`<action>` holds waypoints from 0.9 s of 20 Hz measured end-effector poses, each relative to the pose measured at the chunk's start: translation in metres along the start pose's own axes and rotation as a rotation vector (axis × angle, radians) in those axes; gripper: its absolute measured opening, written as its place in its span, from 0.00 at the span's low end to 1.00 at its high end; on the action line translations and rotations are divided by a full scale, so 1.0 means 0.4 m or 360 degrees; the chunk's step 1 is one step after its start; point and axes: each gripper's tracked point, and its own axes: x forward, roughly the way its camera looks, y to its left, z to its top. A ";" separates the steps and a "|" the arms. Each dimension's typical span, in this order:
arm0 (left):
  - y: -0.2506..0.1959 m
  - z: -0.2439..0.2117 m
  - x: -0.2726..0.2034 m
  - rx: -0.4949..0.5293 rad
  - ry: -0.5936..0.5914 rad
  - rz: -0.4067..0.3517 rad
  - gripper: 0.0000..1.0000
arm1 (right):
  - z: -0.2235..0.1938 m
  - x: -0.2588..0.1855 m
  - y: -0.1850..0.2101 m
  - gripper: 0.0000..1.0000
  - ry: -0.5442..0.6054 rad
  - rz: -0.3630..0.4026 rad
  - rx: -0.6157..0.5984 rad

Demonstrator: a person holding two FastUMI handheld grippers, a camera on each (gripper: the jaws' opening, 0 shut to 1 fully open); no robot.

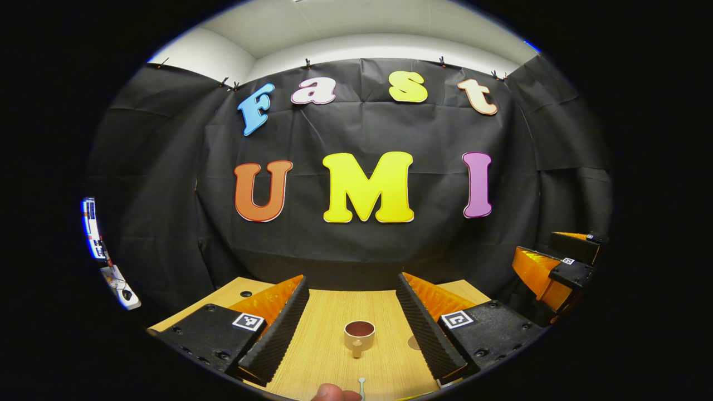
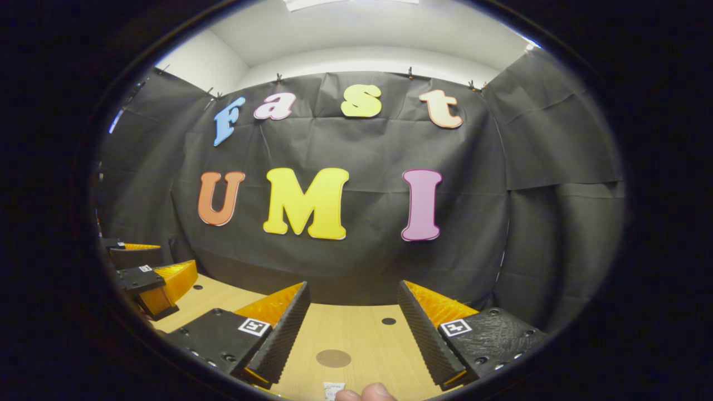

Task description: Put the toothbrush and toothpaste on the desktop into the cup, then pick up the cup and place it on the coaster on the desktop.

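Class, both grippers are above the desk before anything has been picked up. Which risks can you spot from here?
1. The cup stands upright on the desktop between the open left gripper's fingers; a clumsy nudge might tip it.
2. The coaster is flat and thin, so the cup might land off-centre.
3. The toothbrush barely shows at the edge, so grasping it may be awkward.

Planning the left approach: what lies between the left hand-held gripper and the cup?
Bare wooden desktop in the left gripper view; the cup stands ahead between the left hand-held gripper's open fingers.
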 end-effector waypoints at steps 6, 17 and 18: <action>-0.009 -0.077 -0.004 -0.0021 0.0141 -0.0032 0.99 | -0.050 0.003 0.010 0.95 0.0109 0.0038 0.0025; -0.032 -0.469 -0.069 -0.0043 0.0764 -0.0066 1.00 | -0.352 -0.023 -0.041 0.95 0.0556 0.0073 -0.0114; -0.036 -0.498 -0.074 -0.0043 0.0799 -0.0070 1.00 | -0.370 -0.028 -0.046 0.95 0.0587 0.0073 -0.0117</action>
